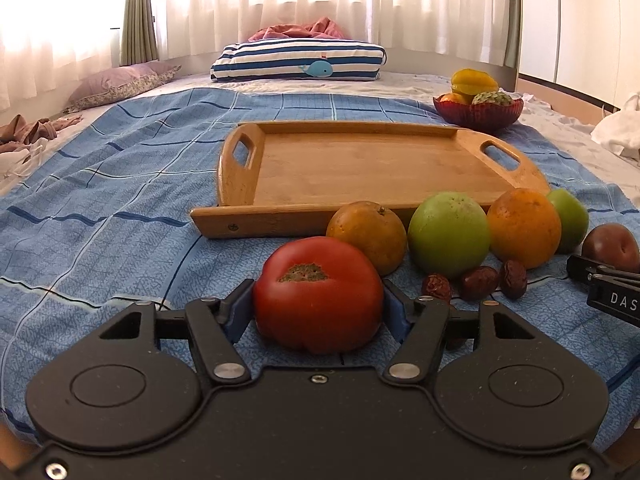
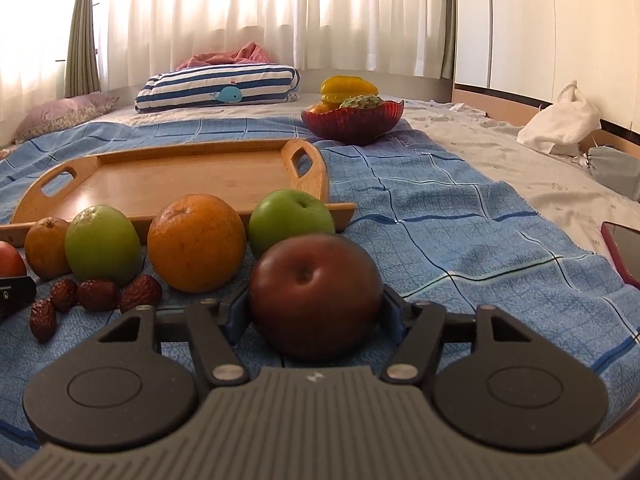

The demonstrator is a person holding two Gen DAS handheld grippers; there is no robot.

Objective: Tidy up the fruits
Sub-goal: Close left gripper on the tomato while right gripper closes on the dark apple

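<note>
Setting: bed w/ blue checked sheet (image 1: 120, 184); fruit lined up along near edge of wooden tray (image 1: 360, 168), apparently staged for loading.
Left gripper (image 1: 318, 306): blue pads clamped on both sides of the red tomato (image 1: 318, 304), which sits on the sheet, not yet lifted; low side-on hold suits a soft, round fruit.
Right gripper (image 2: 316, 304): jaws pressed on the dark red apple (image 2: 316, 296), also resting on the sheet at the right end of the row.
Row between: two oranges (image 1: 524, 228), green fruits (image 1: 448, 236), small dried dates (image 1: 480, 282) just in front.
Tray: bare, just behind the row; likely drop-off.
Red bowl (image 2: 352, 122): beyond tray, holds starfruit & others.
Step, prob.: both grips set, lift next.
</note>
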